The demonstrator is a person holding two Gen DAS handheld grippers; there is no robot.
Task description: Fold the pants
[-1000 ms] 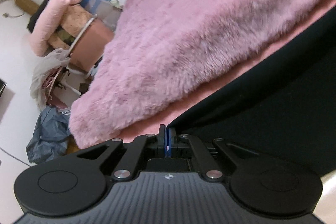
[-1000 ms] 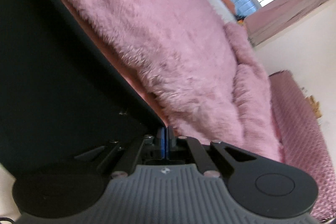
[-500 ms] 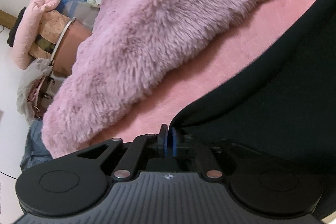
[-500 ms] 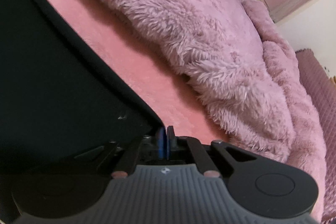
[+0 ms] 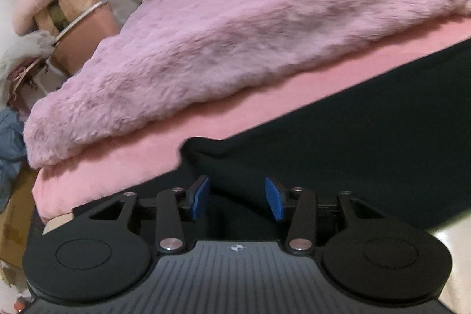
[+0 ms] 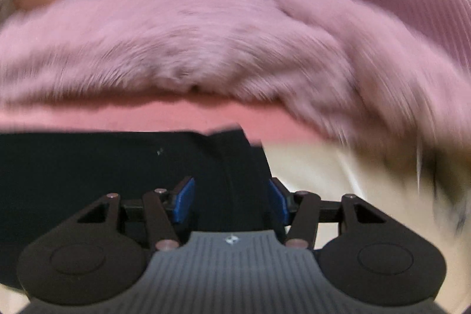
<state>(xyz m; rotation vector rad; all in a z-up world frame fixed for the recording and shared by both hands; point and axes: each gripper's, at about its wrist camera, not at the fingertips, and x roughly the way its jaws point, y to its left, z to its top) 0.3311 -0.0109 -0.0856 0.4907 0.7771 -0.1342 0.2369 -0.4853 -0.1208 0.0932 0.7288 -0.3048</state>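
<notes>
The black pants [image 5: 353, 143] lie flat on the pink bed sheet [image 5: 123, 167], at the bed's near edge. My left gripper [image 5: 237, 200] is open, its blue pads apart just behind the pants' left corner, holding nothing. In the blurred right wrist view, the pants [image 6: 103, 167] fill the lower left and end at a right corner. My right gripper [image 6: 231, 203] is open over that right end, with black cloth seen between the pads but not pinched.
A fluffy pink blanket [image 5: 250, 28] lies heaped on the bed behind the pants and also shows in the right wrist view [image 6: 206, 49]. Clutter, a pink plush and a bin [image 5: 79, 28] stand left of the bed. A cardboard box [image 5: 11, 225] sits on the floor.
Both grippers were shut on the pants' corners, holding the cloth up. Now both have opened and let go, and the pants lie flat on the sheet. The right camera is moving fast.
</notes>
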